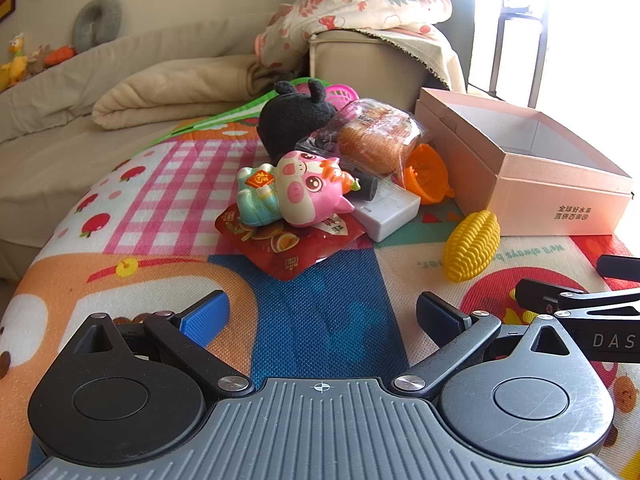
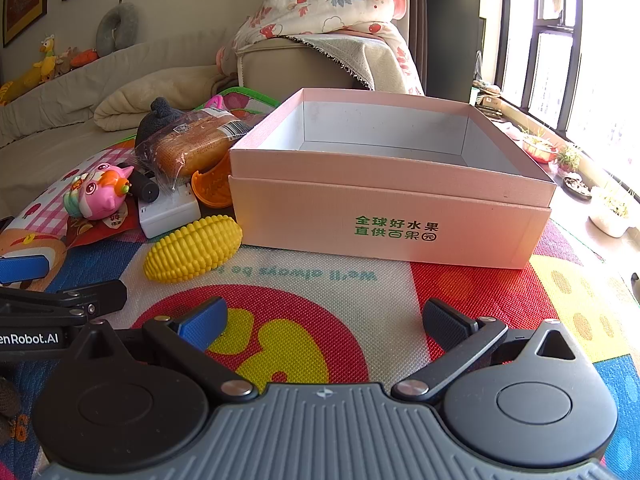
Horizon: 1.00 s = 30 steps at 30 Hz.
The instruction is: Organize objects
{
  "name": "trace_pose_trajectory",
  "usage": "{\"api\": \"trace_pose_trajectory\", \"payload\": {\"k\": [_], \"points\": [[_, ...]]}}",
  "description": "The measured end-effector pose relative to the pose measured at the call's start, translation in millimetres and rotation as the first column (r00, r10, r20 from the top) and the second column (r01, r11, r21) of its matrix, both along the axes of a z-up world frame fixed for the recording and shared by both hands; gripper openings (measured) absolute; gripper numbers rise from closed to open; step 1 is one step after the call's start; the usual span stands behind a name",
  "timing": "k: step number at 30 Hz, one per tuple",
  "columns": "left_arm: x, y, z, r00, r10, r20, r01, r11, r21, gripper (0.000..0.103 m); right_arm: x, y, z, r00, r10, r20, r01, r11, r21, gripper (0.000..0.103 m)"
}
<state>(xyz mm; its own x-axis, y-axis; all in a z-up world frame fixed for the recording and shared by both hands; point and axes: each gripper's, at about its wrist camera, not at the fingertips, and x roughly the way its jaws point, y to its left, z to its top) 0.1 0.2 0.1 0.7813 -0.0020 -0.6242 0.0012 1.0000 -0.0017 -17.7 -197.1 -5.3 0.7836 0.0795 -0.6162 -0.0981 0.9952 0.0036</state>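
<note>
A pile of objects lies on a colourful play mat: a pink pig toy on a red snack packet, a black plush, wrapped bread, a white block, an orange toy and a yellow toy corn. An open pink box stands to their right, empty inside. My left gripper is open and empty, short of the pile. My right gripper is open and empty, in front of the box, with the corn ahead to its left.
A beige sofa with a folded blanket lies behind the mat. A floral quilt drapes the armrest. Small potted plants line the window sill at right. My left gripper's fingers show at the right wrist view's left edge.
</note>
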Motion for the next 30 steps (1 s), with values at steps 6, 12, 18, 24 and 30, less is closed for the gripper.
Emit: {"api": "trace_pose_trajectory", "payload": {"k": [6, 12, 18, 24, 30], "points": [[0.5, -0.8, 0.1, 1.000, 0.000, -0.001, 0.000, 1.000, 0.005, 0.103, 0.5, -0.1, -0.2, 1.000, 0.000, 0.000, 0.000, 1.000, 0.000, 0.103], [0.5, -0.9, 0.0, 1.000, 0.000, -0.001, 0.000, 1.000, 0.007, 0.103, 1.5, 0.6, -0.4, 1.000, 0.000, 0.000, 0.000, 1.000, 0.000, 0.103], [2.0, -1.4, -0.2, 1.000, 0.000, -0.001, 0.000, 1.000, 0.007, 0.103, 1.3, 2.7, -1.4, 1.000, 0.001, -0.001, -0.001, 1.000, -0.002, 0.103], [2.1, -1.6, -0.2, 1.000, 0.000, 0.000, 0.000, 1.000, 0.008, 0.103, 0.1, 0.2, -2.1, 1.000, 0.000, 0.000, 0.000, 1.000, 0.001, 0.103], [2.4, -1.7, -0.2, 1.000, -0.001, 0.000, 0.001, 1.000, 0.004, 0.103, 2.6, 2.5, -1.4, 1.000, 0.001, -0.001, -0.001, 1.000, -0.004, 0.103]]}}
